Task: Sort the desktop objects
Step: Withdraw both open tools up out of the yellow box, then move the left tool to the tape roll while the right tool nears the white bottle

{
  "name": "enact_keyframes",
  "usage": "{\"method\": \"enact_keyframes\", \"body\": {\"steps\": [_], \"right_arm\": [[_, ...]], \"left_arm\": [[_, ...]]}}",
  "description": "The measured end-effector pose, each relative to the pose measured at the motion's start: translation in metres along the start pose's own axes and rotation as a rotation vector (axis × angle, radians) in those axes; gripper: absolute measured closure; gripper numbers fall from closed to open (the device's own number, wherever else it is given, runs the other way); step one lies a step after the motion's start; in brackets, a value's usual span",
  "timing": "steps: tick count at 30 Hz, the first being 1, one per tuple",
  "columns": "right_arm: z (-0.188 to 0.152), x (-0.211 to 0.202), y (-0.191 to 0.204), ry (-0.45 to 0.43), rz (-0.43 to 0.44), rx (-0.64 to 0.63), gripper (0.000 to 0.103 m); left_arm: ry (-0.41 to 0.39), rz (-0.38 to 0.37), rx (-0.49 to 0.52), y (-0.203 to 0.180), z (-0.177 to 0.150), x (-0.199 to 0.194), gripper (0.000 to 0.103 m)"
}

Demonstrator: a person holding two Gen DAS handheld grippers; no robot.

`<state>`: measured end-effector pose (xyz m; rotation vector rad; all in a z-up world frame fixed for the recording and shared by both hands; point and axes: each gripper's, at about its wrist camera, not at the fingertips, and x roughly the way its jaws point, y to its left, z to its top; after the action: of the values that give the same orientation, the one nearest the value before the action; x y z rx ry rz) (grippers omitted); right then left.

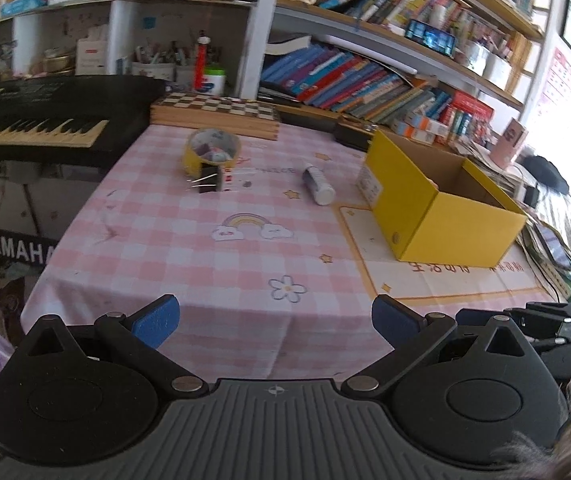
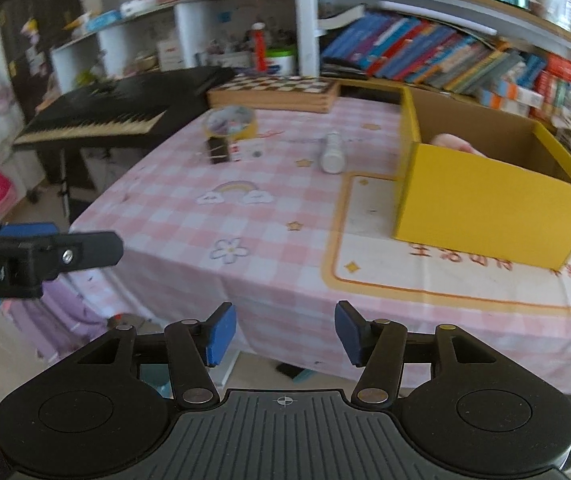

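Observation:
A yellow tape roll (image 1: 211, 151) (image 2: 230, 123), a black binder clip (image 1: 210, 180) (image 2: 218, 149), a small white card (image 1: 236, 179) (image 2: 247, 153) and a white bottle lying on its side (image 1: 318, 186) (image 2: 333, 152) sit on the pink checked tablecloth (image 1: 221, 256) (image 2: 269, 240). An open yellow box (image 1: 441, 196) (image 2: 489, 196) stands at the right; something pink (image 2: 451, 143) shows inside it. My left gripper (image 1: 275, 320) is open and empty at the table's near edge. My right gripper (image 2: 285, 334) is open and empty, also at the near edge.
A black Yamaha keyboard (image 1: 45, 116) (image 2: 117, 116) stands left of the table. A chessboard box (image 1: 217, 114) (image 2: 275, 94) lies at the far edge, with bookshelves (image 1: 365, 80) behind. The left gripper's body (image 2: 37, 256) shows at the left of the right wrist view.

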<state>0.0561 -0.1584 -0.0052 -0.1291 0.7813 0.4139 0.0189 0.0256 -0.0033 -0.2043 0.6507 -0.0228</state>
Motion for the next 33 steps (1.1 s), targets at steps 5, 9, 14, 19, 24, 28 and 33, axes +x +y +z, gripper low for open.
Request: {"method": "enact_keyframes", "body": {"steps": [5,9,14,19,24,28,33], "right_arm": [[0.005,0.001,0.008,-0.004,0.013,-0.041,0.046],[0.007,0.005,0.010,0.000,0.020,-0.049,0.045],[0.011,0.014,0.013,0.010,0.037,-0.062,0.040],[0.019,0.026,0.012,0.012,0.052,-0.073,0.039],[0.033,0.045,0.012,0.021,0.072,-0.082,0.039],[0.046,0.060,0.011,0.031,0.089,-0.088,0.039],[0.061,0.079,0.010,0.036,0.102,-0.094,0.039]], "left_arm": [[-0.009,0.011,-0.014,0.006,0.002,-0.001,0.000],[-0.009,0.016,-0.012,0.006,0.002,-0.001,0.000],[-0.001,0.034,-0.028,0.011,0.003,0.004,0.000],[0.014,0.054,-0.037,0.016,0.007,0.015,0.000],[0.024,0.070,-0.043,0.023,0.019,0.029,0.000],[0.031,0.084,-0.060,0.028,0.029,0.042,0.000],[0.041,0.102,-0.076,0.036,0.040,0.060,0.000]]}}
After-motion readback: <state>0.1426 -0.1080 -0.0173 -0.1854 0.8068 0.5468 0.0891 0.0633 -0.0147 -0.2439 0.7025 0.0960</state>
